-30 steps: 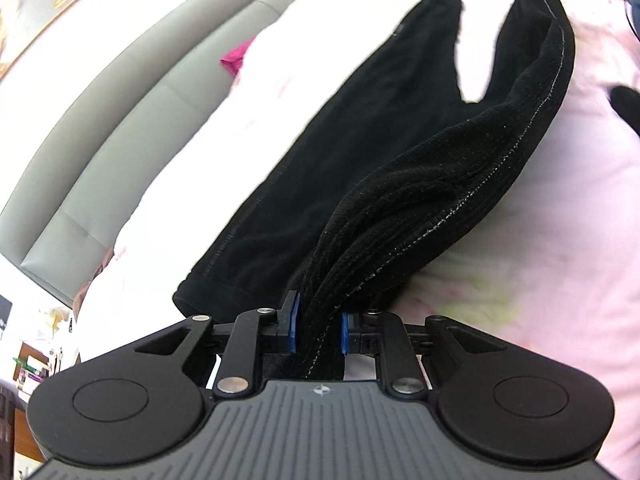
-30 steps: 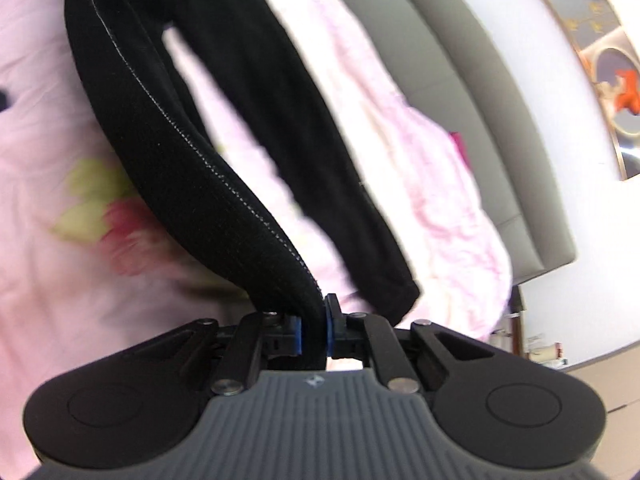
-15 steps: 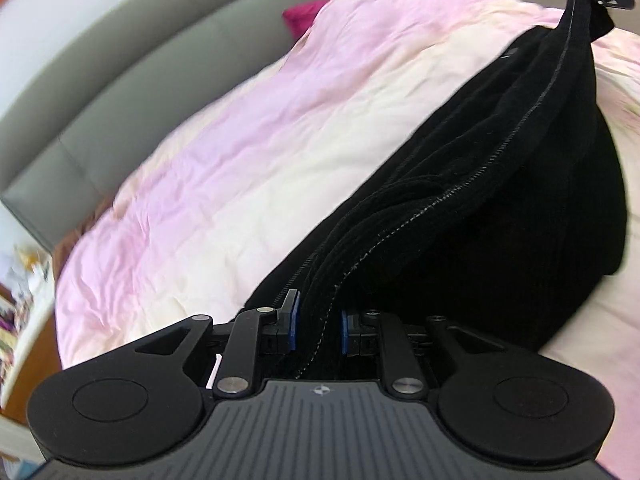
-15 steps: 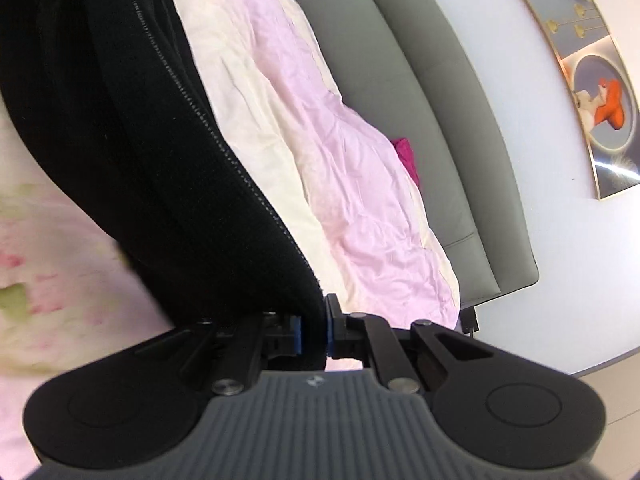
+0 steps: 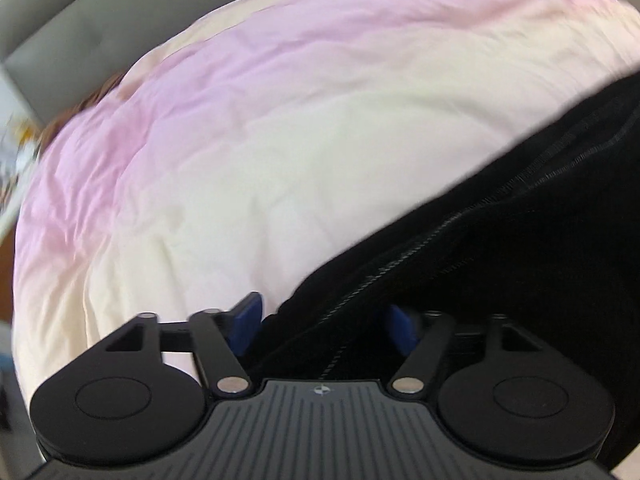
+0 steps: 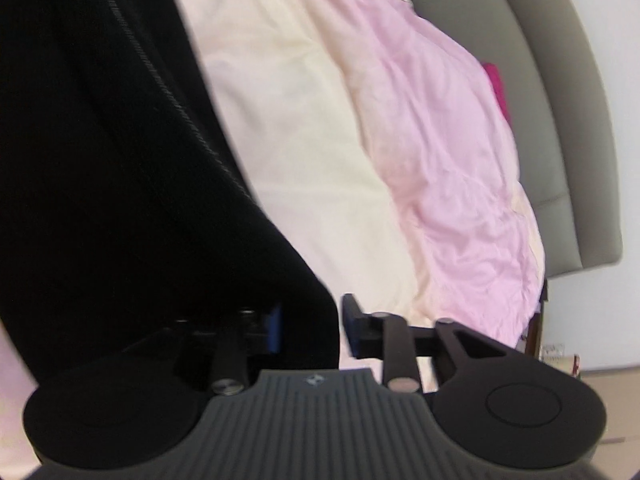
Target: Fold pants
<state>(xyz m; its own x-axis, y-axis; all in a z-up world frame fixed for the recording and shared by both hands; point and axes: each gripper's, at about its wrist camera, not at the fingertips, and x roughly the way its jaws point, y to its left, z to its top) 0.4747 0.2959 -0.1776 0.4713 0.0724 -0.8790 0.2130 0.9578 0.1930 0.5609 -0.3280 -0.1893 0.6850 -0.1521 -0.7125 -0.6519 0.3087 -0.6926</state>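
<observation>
Both grippers have swung across the bed since a second ago, when each was clamped on the black pants (image 5: 500, 248) and carrying one leg over the other; now the cloth lies doubled on the pale quilt (image 5: 280, 152) and both sets of jaws are opening. Fabric is still between the spreading fingers of the left gripper (image 5: 324, 320), a stitched seam running up through the gap, with neither blue pad visibly pressing on it. The right gripper (image 6: 310, 322) shows a narrower gap, the pants' dark edge (image 6: 120, 160) sitting in it against the left pad. I judge the garment soft, thick and limp, a ribbed knit that droops wherever it is unsupported, grips well between pads and risks nothing from a firm pinch. Sensible holds are the seamed edges and hems, taken through every layer. Beyond the quilt stands a grey padded headboard (image 6: 560, 128).
</observation>
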